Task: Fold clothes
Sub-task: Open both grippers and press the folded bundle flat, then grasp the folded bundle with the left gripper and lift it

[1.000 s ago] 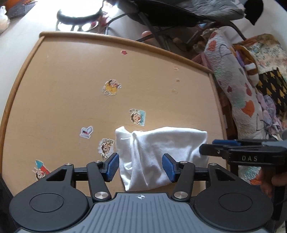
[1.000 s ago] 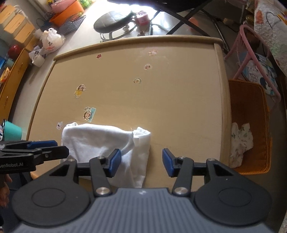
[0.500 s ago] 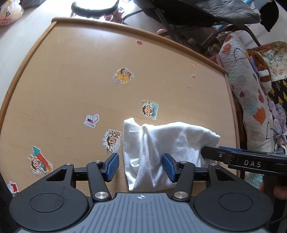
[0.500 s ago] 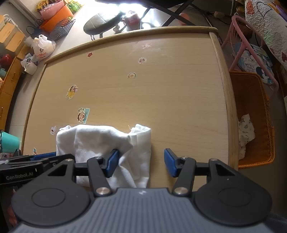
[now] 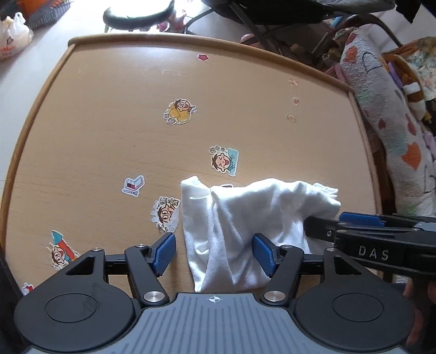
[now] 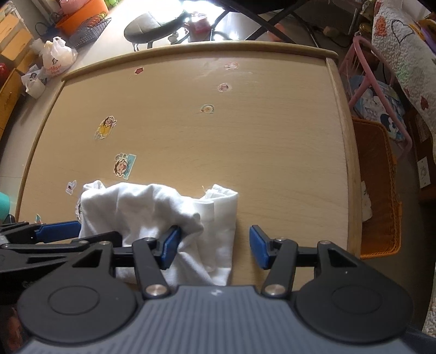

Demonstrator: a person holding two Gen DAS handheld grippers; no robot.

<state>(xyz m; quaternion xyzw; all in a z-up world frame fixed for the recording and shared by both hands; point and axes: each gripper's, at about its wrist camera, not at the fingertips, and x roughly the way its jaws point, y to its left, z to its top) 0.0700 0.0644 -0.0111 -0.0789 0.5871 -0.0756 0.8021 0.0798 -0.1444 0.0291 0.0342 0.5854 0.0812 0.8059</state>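
A white garment (image 5: 253, 217) lies bunched and partly folded near the front edge of the wooden table (image 5: 109, 130). My left gripper (image 5: 214, 254) is open, its jaws standing either side of the garment's left end. My right gripper (image 6: 215, 246) is open over the garment's right end (image 6: 169, 215); its left pad (image 6: 170, 245) touches the cloth. Each gripper shows at the edge of the other's view: the right one (image 5: 362, 231) and the left one (image 6: 54, 234).
Cartoon stickers (image 5: 178, 111) dot the tabletop. An orange basket (image 6: 381, 190) with cloth in it stands off the table's right edge. A quilted blanket (image 5: 387, 122), a stool (image 6: 155, 24) and chair legs lie beyond the table.
Both grippers have moved slightly forward and lower over the garment; it lies in the same place and both stay open.
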